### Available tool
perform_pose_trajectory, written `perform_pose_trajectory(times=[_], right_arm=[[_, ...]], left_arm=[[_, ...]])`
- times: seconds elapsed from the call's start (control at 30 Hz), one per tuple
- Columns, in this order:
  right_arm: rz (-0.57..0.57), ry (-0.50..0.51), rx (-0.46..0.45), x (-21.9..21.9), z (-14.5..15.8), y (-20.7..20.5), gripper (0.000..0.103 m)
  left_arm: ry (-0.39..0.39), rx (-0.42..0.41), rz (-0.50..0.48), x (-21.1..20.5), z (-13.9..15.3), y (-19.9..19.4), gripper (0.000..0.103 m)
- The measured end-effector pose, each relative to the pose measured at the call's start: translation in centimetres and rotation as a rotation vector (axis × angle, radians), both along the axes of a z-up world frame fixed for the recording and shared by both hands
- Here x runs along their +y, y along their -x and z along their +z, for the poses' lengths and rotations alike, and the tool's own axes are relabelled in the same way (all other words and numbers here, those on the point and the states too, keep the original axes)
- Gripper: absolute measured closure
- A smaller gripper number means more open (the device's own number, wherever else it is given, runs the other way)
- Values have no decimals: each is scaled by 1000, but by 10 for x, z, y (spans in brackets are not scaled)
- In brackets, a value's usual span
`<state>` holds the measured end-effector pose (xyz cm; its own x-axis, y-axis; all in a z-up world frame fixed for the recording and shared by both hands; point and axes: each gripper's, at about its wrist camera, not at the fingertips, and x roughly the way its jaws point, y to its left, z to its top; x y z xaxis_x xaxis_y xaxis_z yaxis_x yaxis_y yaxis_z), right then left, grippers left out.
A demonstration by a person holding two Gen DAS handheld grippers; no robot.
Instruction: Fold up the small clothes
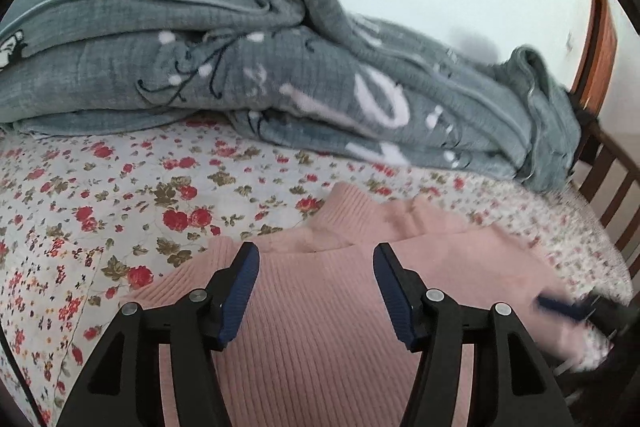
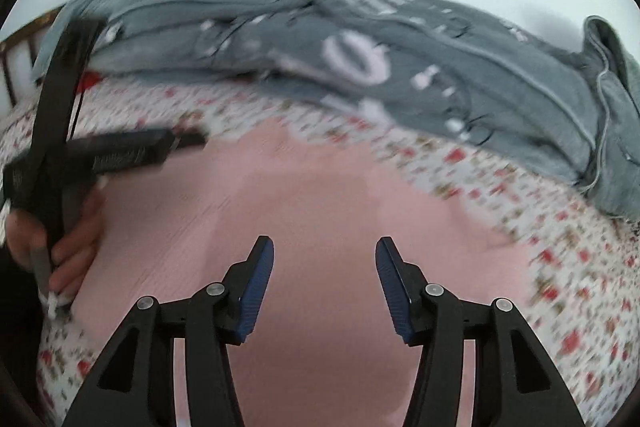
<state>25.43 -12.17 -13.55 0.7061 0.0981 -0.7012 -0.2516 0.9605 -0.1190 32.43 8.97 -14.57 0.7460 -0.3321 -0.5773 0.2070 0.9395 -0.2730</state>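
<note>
A pink ribbed knit sweater [image 1: 320, 291] lies flat on the flowered bedsheet [image 1: 120, 195], its collar toward the blanket. My left gripper [image 1: 316, 255] hovers over the sweater's near part, jaws apart with nothing between the blue pads. In the right wrist view the same pink sweater [image 2: 320, 195] fills the middle, blurred. My right gripper [image 2: 325, 249] stands above it, jaws apart and empty. The left gripper [image 2: 120, 147] shows at the left of that view, held by a hand [image 2: 60, 251]. The right gripper's blurred tip [image 1: 568, 307] shows at the right edge of the left wrist view.
A bulky grey-blue blanket [image 1: 280, 67] with white and dark embroidery is heaped along the far side of the bed, below a pale wall. A brown wooden railing [image 1: 616, 195] borders the bed at the right.
</note>
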Motion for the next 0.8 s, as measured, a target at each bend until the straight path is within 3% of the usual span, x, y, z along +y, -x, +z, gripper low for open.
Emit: perform_pose_trajectory(times=[0.1, 0.23, 0.43, 0.53, 0.7, 0.8], right_arm=[[-28, 56, 60, 10, -21, 10, 51], [-57, 36, 26, -10, -6, 41, 51], [-246, -91, 27, -98, 5, 72, 43], [-306, -126, 91, -130, -4, 66, 42], [-302, -277, 145, -157, -20, 53, 40], [-291, -288, 150, -157, -25, 40, 37]], left_arm=[[61, -10, -4, 13, 1, 17, 46], [115, 25, 20, 36, -6, 36, 46], [214, 108, 56, 70, -24, 63, 45], [212, 184, 57, 76, -39, 72, 42], [245, 198, 81, 84, -45, 79, 42], [225, 210, 85, 79, -45, 74, 39]])
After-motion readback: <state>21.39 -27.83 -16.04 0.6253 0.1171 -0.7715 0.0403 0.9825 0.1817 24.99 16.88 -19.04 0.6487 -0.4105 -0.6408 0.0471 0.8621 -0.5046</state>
